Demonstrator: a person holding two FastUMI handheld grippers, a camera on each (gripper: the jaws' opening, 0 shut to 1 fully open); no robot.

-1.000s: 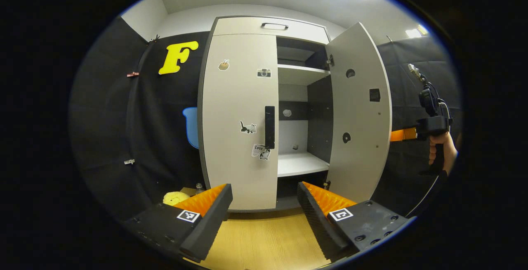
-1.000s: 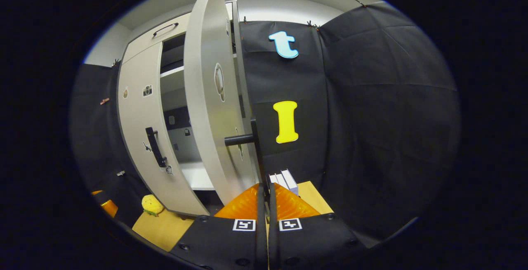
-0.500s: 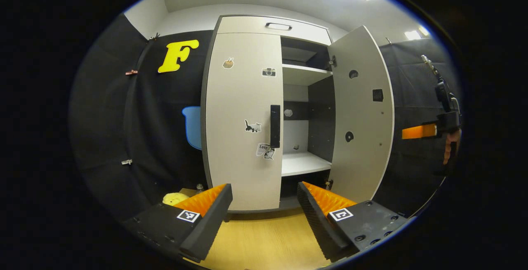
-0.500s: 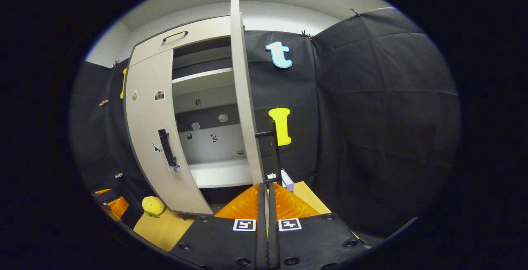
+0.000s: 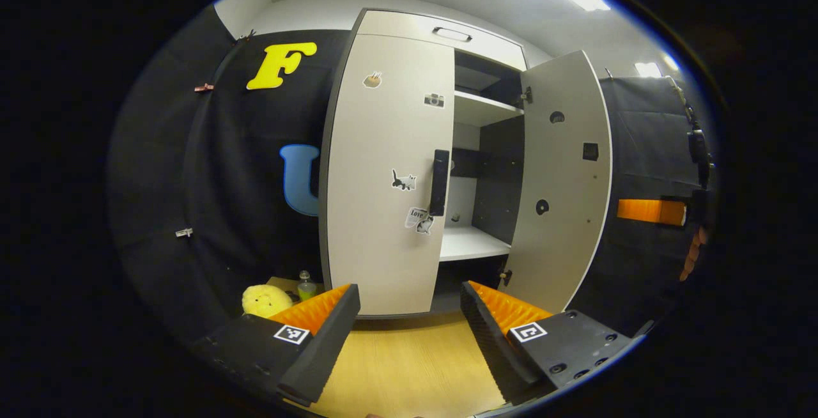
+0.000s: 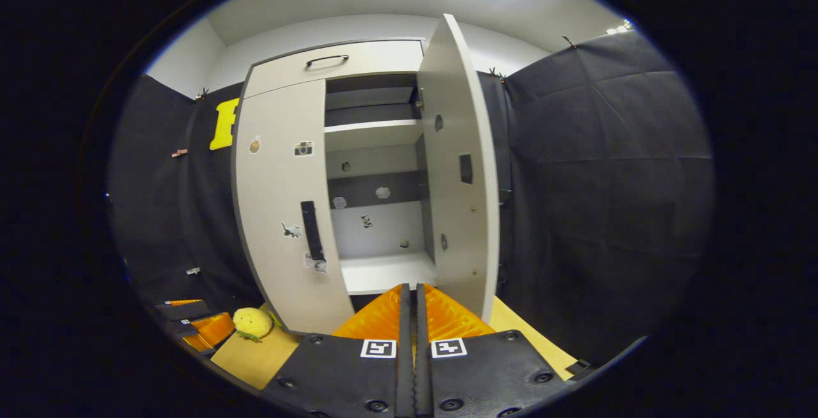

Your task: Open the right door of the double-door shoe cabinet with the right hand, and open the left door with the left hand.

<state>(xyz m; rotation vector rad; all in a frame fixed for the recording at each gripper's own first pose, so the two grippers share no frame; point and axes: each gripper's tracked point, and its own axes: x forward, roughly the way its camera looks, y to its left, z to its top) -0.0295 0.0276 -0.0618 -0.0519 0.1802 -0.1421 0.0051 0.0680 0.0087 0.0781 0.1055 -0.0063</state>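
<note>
Ahead of spread left tongs (image 5: pixel 409 316), closed left door (image 5: pixel 386 175); right tongs (image 6: pixel 414 341) pressed together.

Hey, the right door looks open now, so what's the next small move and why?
Probably bring the left claw forward and up to the handle of the left door. The right door is swung wide, the left door looks closed, and the left claw is open and apart from the handle. The right claw is shut on nothing.

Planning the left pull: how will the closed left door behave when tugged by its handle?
The left door is a flat panel, so probably stiff. It likely swings easily, as the right door already stands open. Its handle is a bar, likely graspable.
</note>
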